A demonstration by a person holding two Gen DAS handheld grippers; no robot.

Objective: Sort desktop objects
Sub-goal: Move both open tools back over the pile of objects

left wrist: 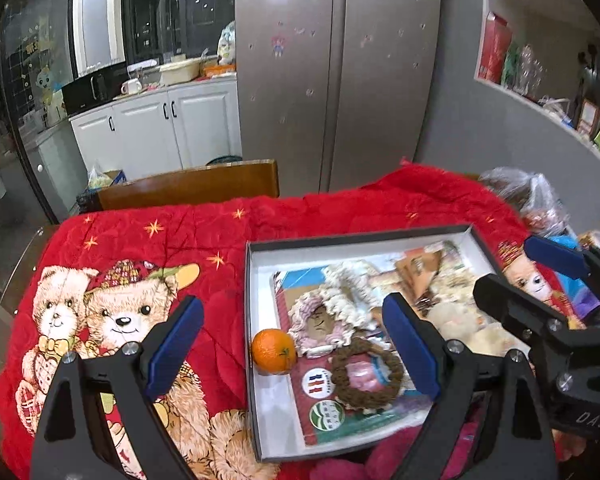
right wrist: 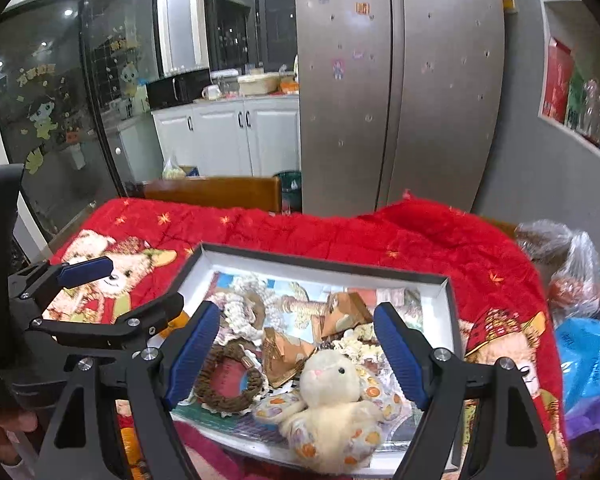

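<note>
Blue-padded black fingers of my left gripper (left wrist: 296, 344) stand wide apart and grasp nothing; a round orange tangerine (left wrist: 273, 351) lies between them, inside the shallow white cardboard box with dark rim (left wrist: 252, 304), at its left wall. My right gripper (right wrist: 300, 356) is also released, its jaws spread above a cream plush rabbit with spotted feet (right wrist: 332, 396) without touching it. Beside the rabbit lies a brown braided rope ring (right wrist: 228, 384). The box sits on a red quilted blanket with teddy bears (left wrist: 148, 248)
</note>
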